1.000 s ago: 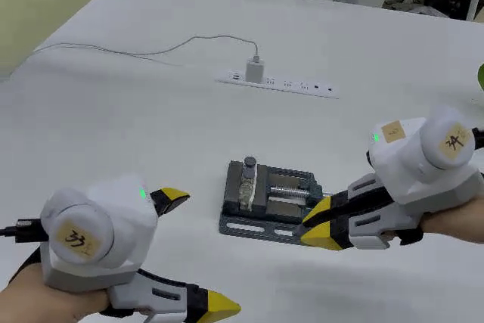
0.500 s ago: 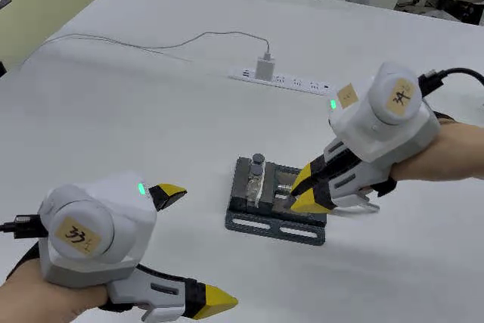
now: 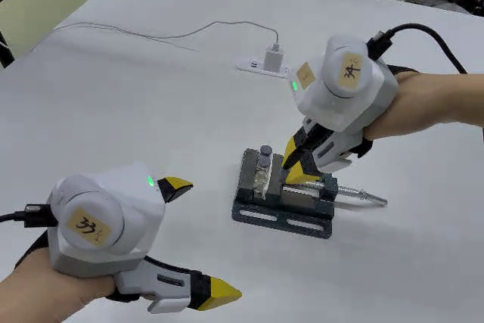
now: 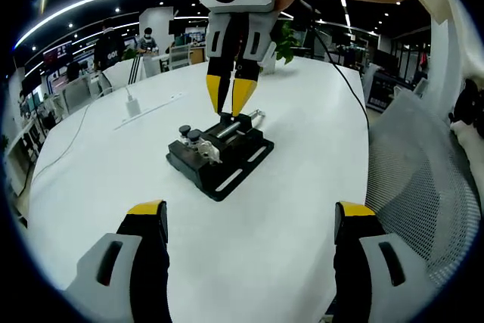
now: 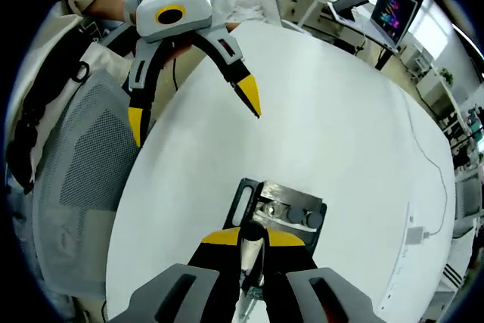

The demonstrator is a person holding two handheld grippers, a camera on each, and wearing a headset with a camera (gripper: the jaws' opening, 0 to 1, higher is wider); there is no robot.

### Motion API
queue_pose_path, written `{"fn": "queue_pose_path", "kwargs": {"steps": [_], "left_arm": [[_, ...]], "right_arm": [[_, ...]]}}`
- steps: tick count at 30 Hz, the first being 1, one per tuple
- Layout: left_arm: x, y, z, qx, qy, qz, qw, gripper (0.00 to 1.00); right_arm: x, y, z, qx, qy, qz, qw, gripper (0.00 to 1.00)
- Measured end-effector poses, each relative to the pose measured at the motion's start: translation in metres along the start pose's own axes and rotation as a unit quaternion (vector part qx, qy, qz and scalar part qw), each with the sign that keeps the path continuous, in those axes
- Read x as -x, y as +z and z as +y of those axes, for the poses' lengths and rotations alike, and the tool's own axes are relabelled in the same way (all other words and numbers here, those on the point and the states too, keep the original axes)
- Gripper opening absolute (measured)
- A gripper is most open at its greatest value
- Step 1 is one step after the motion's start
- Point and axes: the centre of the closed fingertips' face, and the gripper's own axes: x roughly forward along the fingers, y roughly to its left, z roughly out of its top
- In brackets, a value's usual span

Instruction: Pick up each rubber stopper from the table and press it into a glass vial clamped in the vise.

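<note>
Two claws (image 3: 201, 238) (image 3: 293, 172), one vise (image 3: 280, 217) — vial (image 3: 262, 175) clamped

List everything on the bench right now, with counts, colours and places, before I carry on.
dark grey metal bench vise: one, dark grey, middle of the table; silver screw handle sticking out on its right
clear glass vial: one for sure, clear, upright, clamped in the vise
grey rubber stopper: one, grey, capping the vial
white power strip: one, white, far side of the table
white charger: one, white, plugged into the strip
grey cable: one, grey, trailing left from the charger
white table: one, white
left hand-held gripper: one, white with yellow tips, near left, open
right hand-held gripper: one, same colours, over the vise, tips close together
</note>
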Motion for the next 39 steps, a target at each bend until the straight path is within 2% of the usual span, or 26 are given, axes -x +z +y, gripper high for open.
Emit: {"fn": "queue_pose_path", "kwargs": {"steps": [8,12,20,29,39], "left_arm": [[0.0,0.0,0.003,0.002,0.003,-0.001,1.0,0.89],[0.0,-0.001,0.003,0.003,0.003,0.001,1.0,0.89],[0.0,-0.002,0.002,0.007,0.004,0.001,1.0,0.88],[0.0,0.0,0.004,0.011,0.007,-0.001,0.9999,0.88],[-0.001,-0.004,0.006,0.017,0.007,0.001,0.9998,0.87]], "right_arm": [[-0.006,0.003,-0.008,0.057,0.015,0.029,0.9978,0.04],[-0.012,0.0,-0.015,0.093,0.02,0.05,0.9942,0.04],[-0.021,0.008,-0.022,0.097,0.025,0.06,0.9931,0.04],[-0.029,0.006,-0.028,0.095,0.031,0.083,0.9915,0.04],[-0.031,0.005,-0.025,0.088,0.037,0.089,0.9914,0.04]]}}
